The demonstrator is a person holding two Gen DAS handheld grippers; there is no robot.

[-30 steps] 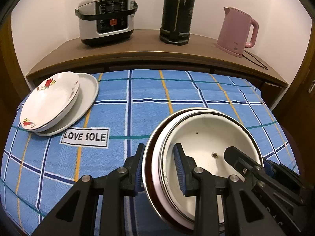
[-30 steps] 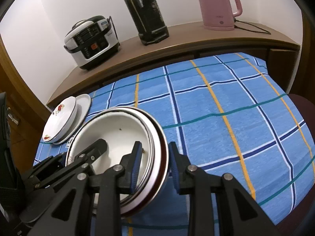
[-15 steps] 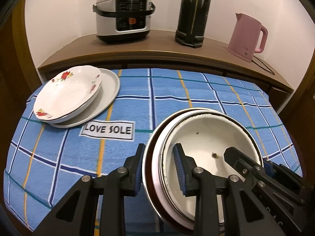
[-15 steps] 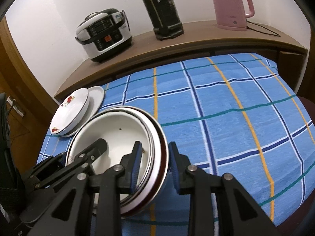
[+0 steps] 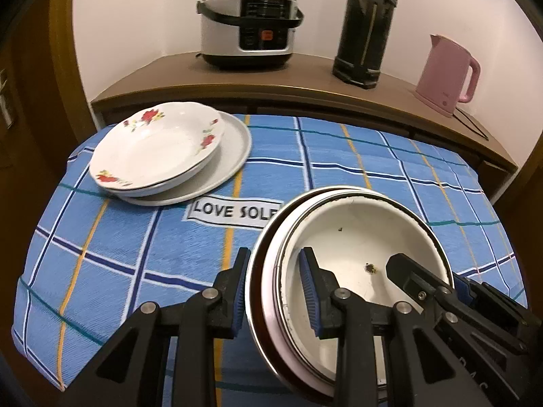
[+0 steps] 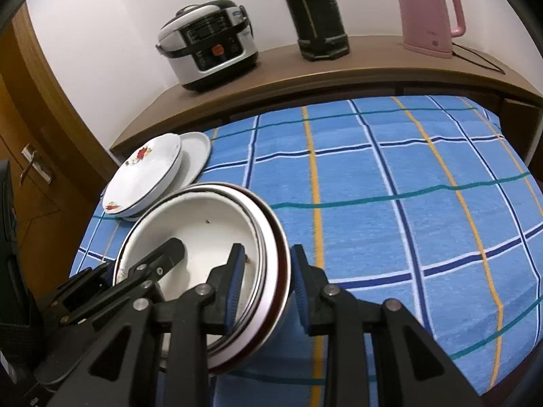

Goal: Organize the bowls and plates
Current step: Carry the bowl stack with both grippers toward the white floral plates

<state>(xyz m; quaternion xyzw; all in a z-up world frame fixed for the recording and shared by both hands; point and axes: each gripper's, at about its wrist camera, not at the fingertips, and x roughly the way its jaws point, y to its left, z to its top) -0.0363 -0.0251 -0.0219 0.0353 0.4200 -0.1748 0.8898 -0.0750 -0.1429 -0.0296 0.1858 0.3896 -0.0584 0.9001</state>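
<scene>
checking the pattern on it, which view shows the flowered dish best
The left wrist view: the flowered dish sits large and nearly face-on atop the plain plate, red flowers clear around its rim. The right wrist view shows it smaller, at a slant, its near edge partly hidden behind the held bowl stack.

Nested bowls (image 5: 356, 237): three
Floral bowl (image 5: 156, 149): one
Flat plate (image 5: 234, 149): one
Cooker (image 5: 249, 22): one
Flask (image 5: 368, 27): one
Kettle (image 5: 446, 73): one
Grippers: two

I see a plain white wall (image 5: 142, 23) at the far side, brown wooden counter (image 5: 288, 78) along it, blue checked tablecloth (image 6: 390, 203) nearer, wooden door (image 6: 37, 169) at left
</scene>
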